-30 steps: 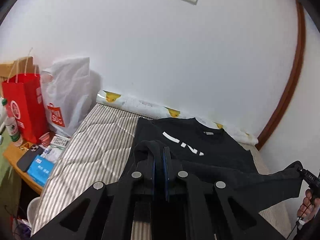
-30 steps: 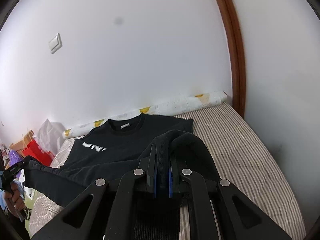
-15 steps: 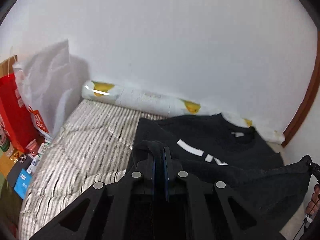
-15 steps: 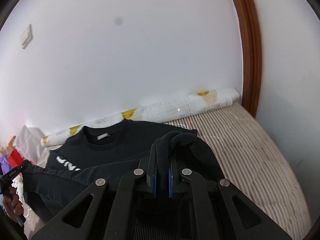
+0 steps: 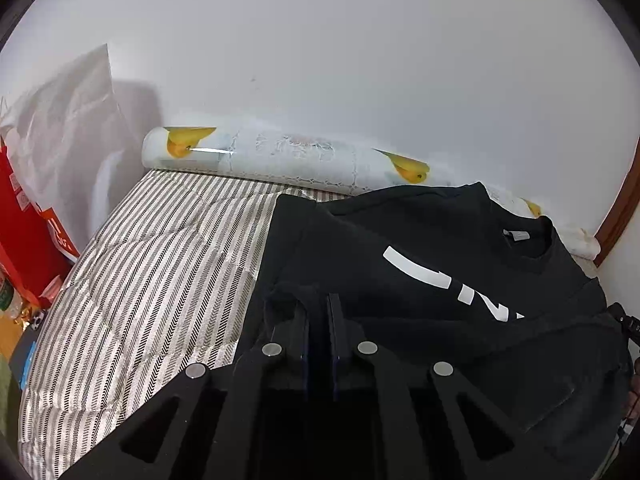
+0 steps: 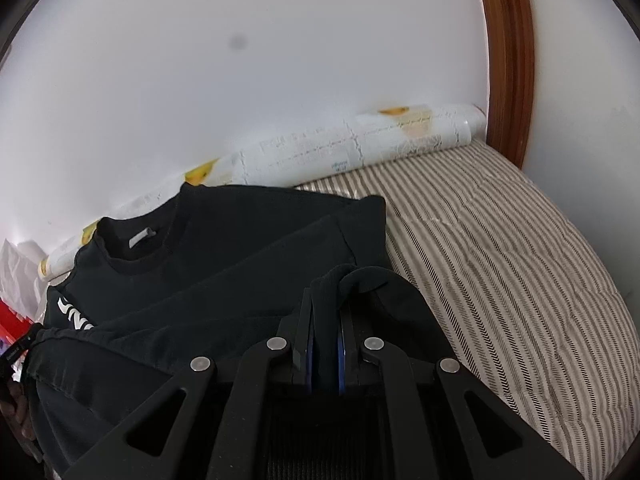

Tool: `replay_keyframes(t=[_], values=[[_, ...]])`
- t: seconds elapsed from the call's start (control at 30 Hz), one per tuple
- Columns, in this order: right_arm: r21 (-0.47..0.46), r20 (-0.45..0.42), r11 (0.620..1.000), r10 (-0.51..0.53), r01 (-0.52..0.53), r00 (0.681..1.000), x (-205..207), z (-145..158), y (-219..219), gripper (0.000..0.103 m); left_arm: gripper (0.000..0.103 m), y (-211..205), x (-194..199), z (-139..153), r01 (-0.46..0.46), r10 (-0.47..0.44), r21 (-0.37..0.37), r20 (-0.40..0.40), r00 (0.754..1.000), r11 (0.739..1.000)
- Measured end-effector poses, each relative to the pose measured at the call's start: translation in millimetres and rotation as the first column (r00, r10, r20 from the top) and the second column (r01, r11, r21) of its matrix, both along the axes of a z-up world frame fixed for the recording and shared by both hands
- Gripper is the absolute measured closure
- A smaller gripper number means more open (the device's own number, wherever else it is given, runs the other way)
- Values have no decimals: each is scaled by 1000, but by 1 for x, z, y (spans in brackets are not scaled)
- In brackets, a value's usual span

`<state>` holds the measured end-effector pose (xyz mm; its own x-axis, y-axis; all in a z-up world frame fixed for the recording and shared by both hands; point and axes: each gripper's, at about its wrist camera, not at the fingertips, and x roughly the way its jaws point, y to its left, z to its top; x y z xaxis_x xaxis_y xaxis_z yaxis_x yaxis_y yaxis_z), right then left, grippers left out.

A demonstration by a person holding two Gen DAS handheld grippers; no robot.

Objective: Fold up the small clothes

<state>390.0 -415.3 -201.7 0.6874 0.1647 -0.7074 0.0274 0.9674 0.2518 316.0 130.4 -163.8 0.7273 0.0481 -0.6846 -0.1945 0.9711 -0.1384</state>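
Observation:
A black sweatshirt (image 5: pixel 404 240) with white lettering lies on the striped mattress (image 5: pixel 160 272), collar toward the wall. Its lower hem is lifted and folded over the chest. My left gripper (image 5: pixel 319 304) is shut on the hem's left corner. My right gripper (image 6: pixel 326 304) is shut on the hem's other corner, a bunched ribbed edge of the sweatshirt (image 6: pixel 240 240) showing between its blue pads. The hem stretches between the two grippers, just above the lettering. Each wrist view catches the other gripper at its edge.
A rolled white sheet with yellow prints (image 5: pixel 280 160) lies along the wall behind the collar. A white plastic bag (image 5: pixel 68 128) and a red paper bag (image 5: pixel 24 232) stand left of the mattress. A brown wooden frame (image 6: pixel 508 60) rises at the right corner.
Both grippers carried the hem forward and down toward the collar. The wall switch and the small items by the bags have left the views; the sweatshirt now looks much nearer.

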Motion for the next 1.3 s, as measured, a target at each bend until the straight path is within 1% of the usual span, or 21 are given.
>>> replay_keyframes(t=[0.13, 0.27, 0.37, 0.47, 0.53, 0.6, 0.67, 0.73, 0.77, 0.8, 0.83, 0.87, 0.97, 1.07, 1.2, 1.3], values=[[-9, -15, 1000, 6, -6, 1000, 2, -5, 1, 95, 93, -3, 2, -3, -1, 2, 24, -10, 1000, 1000], [-8, -11, 1000, 2, -2, 1000, 0, -4, 1, 94, 93, -5, 0, -3, -3, 3, 37, -11, 1000, 999], [-17, 4, 1000, -5, 6, 1000, -7, -1, 0, 88, 92, -6, 0, -4, -1, 2, 45, -14, 1000, 999], [-103, 20, 994, -21, 23, 1000, -19, 9, 3, 76, 88, -3, 0, -4, 0, 0, 30, -16, 1000, 1000], [-112, 34, 994, -17, 20, 999, -30, 16, 2, 71, 85, -1, -2, -4, 1, -1, 12, -15, 1000, 1000], [-95, 43, 995, -18, 22, 999, -47, 23, -4, 63, 75, 2, -4, -2, -9, 9, -1, -20, 1000, 1000], [-89, 47, 996, -11, 15, 999, -61, 28, -9, 58, 73, 2, -7, 0, -8, 8, -11, -36, 999, 1000], [-94, 55, 995, -9, 14, 998, -81, 32, -17, 54, 65, 3, -16, 7, -7, 6, -30, -37, 999, 1000], [-100, 53, 995, -9, 14, 999, -91, 32, -20, 52, 54, 4, -21, 10, -12, 10, -37, -39, 999, 999], [-106, 46, 994, -9, 14, 999, -97, 31, -22, 51, 44, 6, -29, 14, -17, 15, -50, -35, 999, 999], [-116, 33, 993, -11, 15, 999, -105, 29, -26, 51, 42, 7, -36, 17, -12, 11, -58, -31, 999, 998], [-121, 26, 993, -15, 18, 1000, -111, 27, -29, 51, 41, 7, -44, 19, -5, 3, -64, -31, 1000, 998], [-107, -15, 994, -16, 14, 1000, -129, 16, -37, 51, 41, 11, -70, 20, -14, 12, -48, -52, 999, 999], [-111, -25, 994, -21, 18, 999, -143, 9, -41, 51, 41, 16, -100, 17, -26, 23, -42, -66, 998, 999], [-84, -26, 996, -27, 25, 999, -152, 9, -46, 50, 40, 26, -131, 9, -41, 36, -73, -73, 997, 996], [-92, -23, 995, -37, 35, 999, -151, 9, -47, 47, 40, 31, -137, 7, -40, 34, -94, -71, 997, 995]])
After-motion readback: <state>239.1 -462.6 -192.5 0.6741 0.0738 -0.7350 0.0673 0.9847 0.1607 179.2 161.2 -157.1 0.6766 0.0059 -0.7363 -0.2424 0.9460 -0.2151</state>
